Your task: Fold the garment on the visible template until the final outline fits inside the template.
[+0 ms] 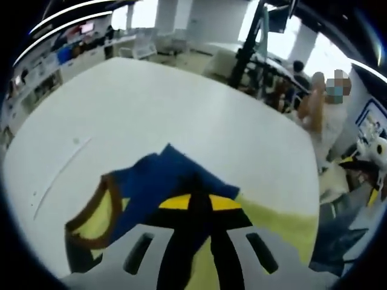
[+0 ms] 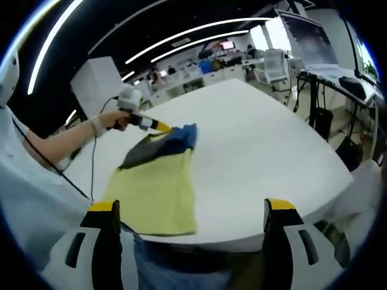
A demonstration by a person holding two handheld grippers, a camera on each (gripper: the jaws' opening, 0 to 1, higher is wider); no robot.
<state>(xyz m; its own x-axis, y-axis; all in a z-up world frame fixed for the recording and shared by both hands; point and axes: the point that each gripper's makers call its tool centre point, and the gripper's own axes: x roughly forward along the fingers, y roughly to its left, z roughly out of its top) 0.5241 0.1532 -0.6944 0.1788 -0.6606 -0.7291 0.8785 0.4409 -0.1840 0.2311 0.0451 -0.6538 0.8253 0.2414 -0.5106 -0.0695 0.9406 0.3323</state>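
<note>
Yellow garment [image 2: 154, 190] with blue upper part lying at the near edge of the white table [image 2: 260, 151], lower hem overhanging slightly. Left gripper [image 2: 162, 127] clenched on the blue collar end [image 1: 163, 175], lifting it. Right gripper [image 2: 190, 220] released, jaws wide apart, hovering off the near edge. Best carried low and straight toward the hem, edges aligned. Template not discernible.

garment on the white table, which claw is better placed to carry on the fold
Left. The left claw is shut on the garment at its blue end, seemingly lifting that end. The right claw is open and off the cloth, near the table edge.
</note>
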